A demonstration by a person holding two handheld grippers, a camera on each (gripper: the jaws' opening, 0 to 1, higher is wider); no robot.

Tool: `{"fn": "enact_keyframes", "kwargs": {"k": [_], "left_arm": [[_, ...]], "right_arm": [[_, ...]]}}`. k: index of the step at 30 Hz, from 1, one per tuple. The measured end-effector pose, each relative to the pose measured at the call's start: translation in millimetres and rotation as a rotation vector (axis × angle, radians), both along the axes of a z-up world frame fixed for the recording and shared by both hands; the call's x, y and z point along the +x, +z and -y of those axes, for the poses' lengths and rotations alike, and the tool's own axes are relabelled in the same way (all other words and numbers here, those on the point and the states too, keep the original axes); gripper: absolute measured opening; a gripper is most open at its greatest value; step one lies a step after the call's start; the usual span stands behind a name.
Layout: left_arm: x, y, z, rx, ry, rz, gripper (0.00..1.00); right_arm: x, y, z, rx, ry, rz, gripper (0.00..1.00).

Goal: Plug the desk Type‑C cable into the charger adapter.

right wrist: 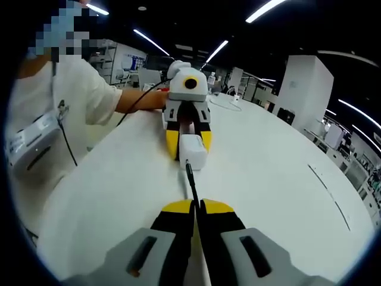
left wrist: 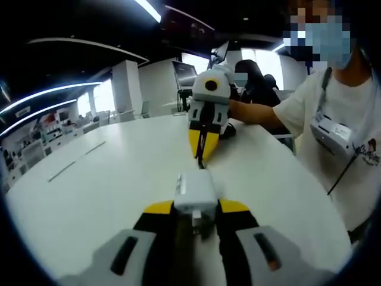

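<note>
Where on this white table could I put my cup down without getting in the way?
The table is bare on the side away from the person, out to its far edge. It is crowded along the middle line, where the left gripper holds the adapter and the right gripper holds the cable up to it.

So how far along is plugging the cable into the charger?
Done: the left gripper is shut on the white charger adapter, and the right gripper is shut on the black Type-C cable. In hand: the plug sits at the adapter's face. Left: whether it is fully seated cannot be told.
</note>
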State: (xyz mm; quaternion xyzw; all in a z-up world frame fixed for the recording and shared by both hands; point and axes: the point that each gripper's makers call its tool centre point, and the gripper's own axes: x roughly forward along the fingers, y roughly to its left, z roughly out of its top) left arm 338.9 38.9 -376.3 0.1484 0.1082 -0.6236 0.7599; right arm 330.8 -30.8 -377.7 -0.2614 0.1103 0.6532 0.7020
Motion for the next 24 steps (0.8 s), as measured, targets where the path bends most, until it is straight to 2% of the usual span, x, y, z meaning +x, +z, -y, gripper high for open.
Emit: {"fn": "enact_keyframes", "kwargs": {"k": [24], "left_arm": [[-2.8, -1.0, 3.0, 0.000, -0.003, 0.003, 0.26]], "right_arm": [[-2.1, -0.5, -1.6, 0.000, 0.005, 0.002, 0.04]]}}
